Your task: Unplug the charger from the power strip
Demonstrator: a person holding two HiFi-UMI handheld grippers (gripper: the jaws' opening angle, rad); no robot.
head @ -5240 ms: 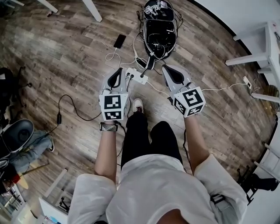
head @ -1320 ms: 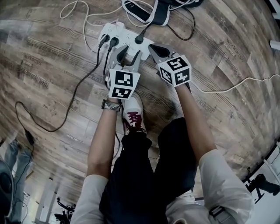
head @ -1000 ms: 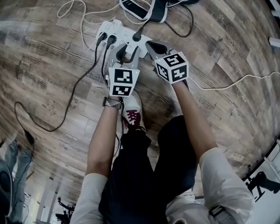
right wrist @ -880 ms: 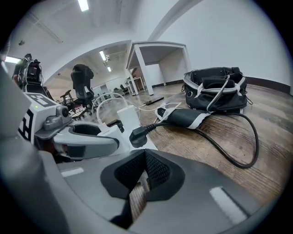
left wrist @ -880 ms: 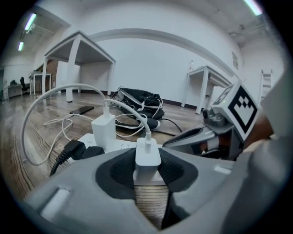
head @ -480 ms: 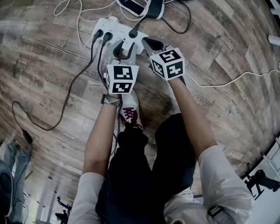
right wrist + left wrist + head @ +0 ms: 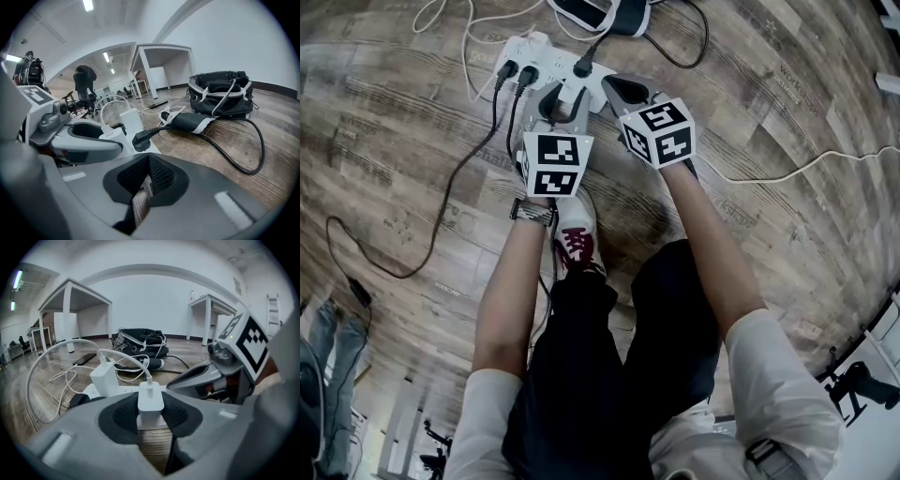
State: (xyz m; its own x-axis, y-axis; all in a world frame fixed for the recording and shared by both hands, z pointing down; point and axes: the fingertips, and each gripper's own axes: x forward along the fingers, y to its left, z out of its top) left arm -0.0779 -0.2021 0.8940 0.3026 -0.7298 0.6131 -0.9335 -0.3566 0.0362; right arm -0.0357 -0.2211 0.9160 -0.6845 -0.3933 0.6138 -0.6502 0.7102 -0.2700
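The white power strip (image 7: 536,54) lies on the wood floor ahead of the person's shoe. A small white charger (image 7: 565,105) stands plugged into its near end, its white cable arching up and away. My left gripper (image 7: 562,94) is shut on this charger (image 7: 150,405), a dark pad pressed on each side; the strip (image 7: 123,391) shows beneath it. My right gripper (image 7: 613,84) hovers just right of it, over the strip's end (image 7: 151,148), shut with nothing between its tips (image 7: 148,158).
A taller white charger (image 7: 104,376) and black plugs (image 7: 528,73) also sit in the strip. A black bag (image 7: 220,96) and a phone (image 7: 84,358) lie beyond. White table legs (image 7: 68,317) stand at the back; a white cable (image 7: 797,173) crosses the floor at right.
Five seconds ago both grippers hung high above the strip; now they are down at it, the left closed round the charger. Over the last second only the view has shifted slightly.
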